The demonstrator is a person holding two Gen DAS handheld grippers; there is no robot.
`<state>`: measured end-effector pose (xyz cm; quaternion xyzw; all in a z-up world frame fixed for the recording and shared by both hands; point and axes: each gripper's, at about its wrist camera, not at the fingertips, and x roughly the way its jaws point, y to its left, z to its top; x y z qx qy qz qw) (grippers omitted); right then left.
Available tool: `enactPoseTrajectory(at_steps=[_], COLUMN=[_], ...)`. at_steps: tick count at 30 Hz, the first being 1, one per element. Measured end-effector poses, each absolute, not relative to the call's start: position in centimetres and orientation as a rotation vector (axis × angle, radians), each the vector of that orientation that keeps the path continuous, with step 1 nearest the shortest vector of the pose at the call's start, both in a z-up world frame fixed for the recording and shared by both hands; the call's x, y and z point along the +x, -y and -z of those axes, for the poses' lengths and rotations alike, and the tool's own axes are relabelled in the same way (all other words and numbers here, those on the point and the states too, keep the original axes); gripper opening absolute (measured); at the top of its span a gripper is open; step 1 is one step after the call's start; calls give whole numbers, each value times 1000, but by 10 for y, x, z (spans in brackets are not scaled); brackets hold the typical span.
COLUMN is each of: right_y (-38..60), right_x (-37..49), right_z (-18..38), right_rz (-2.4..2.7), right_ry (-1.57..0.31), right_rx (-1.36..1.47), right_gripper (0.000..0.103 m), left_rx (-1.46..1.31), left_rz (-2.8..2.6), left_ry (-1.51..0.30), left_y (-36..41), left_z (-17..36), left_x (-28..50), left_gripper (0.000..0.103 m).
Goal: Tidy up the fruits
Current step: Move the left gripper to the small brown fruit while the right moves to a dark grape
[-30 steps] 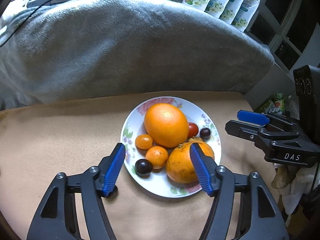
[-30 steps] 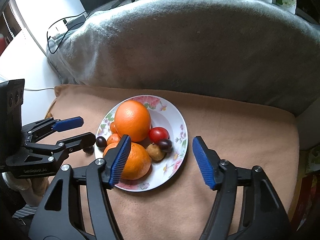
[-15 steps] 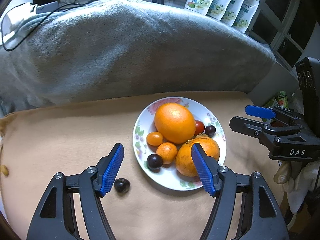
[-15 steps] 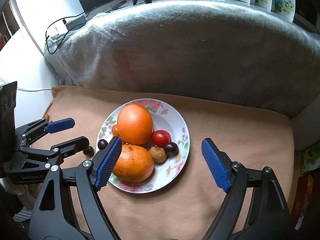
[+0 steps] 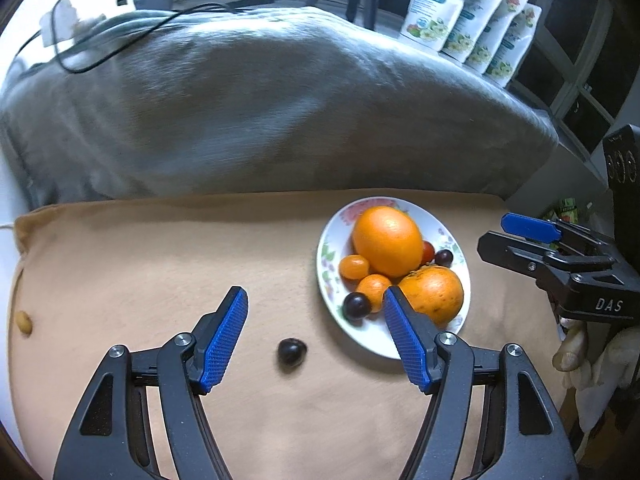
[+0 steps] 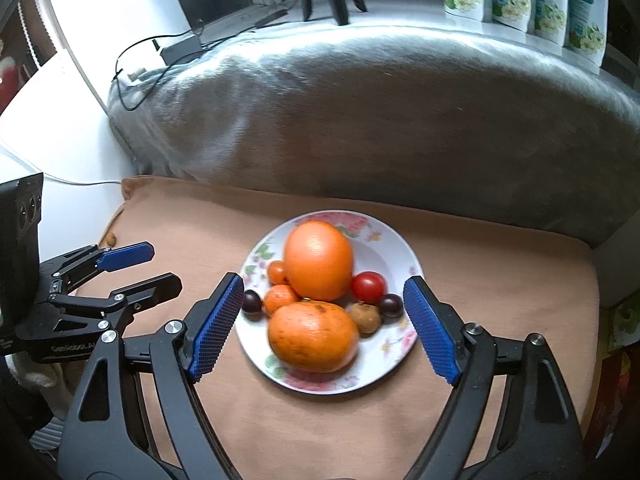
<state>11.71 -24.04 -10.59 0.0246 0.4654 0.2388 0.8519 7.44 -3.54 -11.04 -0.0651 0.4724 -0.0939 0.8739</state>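
left gripper (image 5: 314, 334) – black frame, blue ribbed pads, jaws spread wide with nothing between the pads; pointed down at the cloth.
dark plum (image 5: 292, 352) – small, round, glossy, no long axis to align; lay loose on the cloth between the left jaws, just near-left of the plate. the left hand was plainly the nearer one – judged the next pick.
right gripper (image 6: 324, 322) – same build, jaws wide apart after just opening further, framing the plate's near half without touching any fruit.
tan cloth (image 5: 160, 248) – soft, matte, slightly dimpled.
floral plate (image 6: 404, 248) – white glazed, shallow; held two big oranges, waxy and dimpled, small mandarins, a red tomato, two dark plums, a dull brown fruit, all crowded and touching.
pale nut-like fruit (image 5: 24, 322) – far left edge of cloth, well apart.
grey blanket (image 5: 280, 100) – plush, heaped behind.
printed pouches (image 5: 472, 20) – glossy, upright, farthest.
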Motion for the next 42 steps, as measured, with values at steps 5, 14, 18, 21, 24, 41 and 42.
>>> enactPoseTrajectory(at_steps=[5, 14, 18, 21, 24, 41, 42], right_y=[218, 168, 143, 123, 109, 79, 77], right_x=[109, 97, 88, 81, 81, 94, 96], right_z=[100, 101, 104, 110, 120, 155, 157], right_rz=[-547, -667, -741, -801, -839, -961, -967], right_ry=[-974, -999, -1019, -1034, -1070, -1171, -1176], right_rx=[34, -21, -96, -167, -208, -402, -414], right_gripper=[85, 85, 85, 84, 74, 54, 53], left_rx=[-160, -208, -252, -282, -310, -401, -404], left_rz=[169, 88, 37, -1, -40, -181, -186], left_ry=[-979, -976, -975, -978, -982, -988, -988], left_y=[13, -38, -64, -82, -100, -156, -158], left_z=[107, 111, 116, 121, 128, 152, 153], left_x=[67, 51, 42, 37, 30, 13, 13], left_gripper=[70, 70, 70, 70, 70, 67, 67])
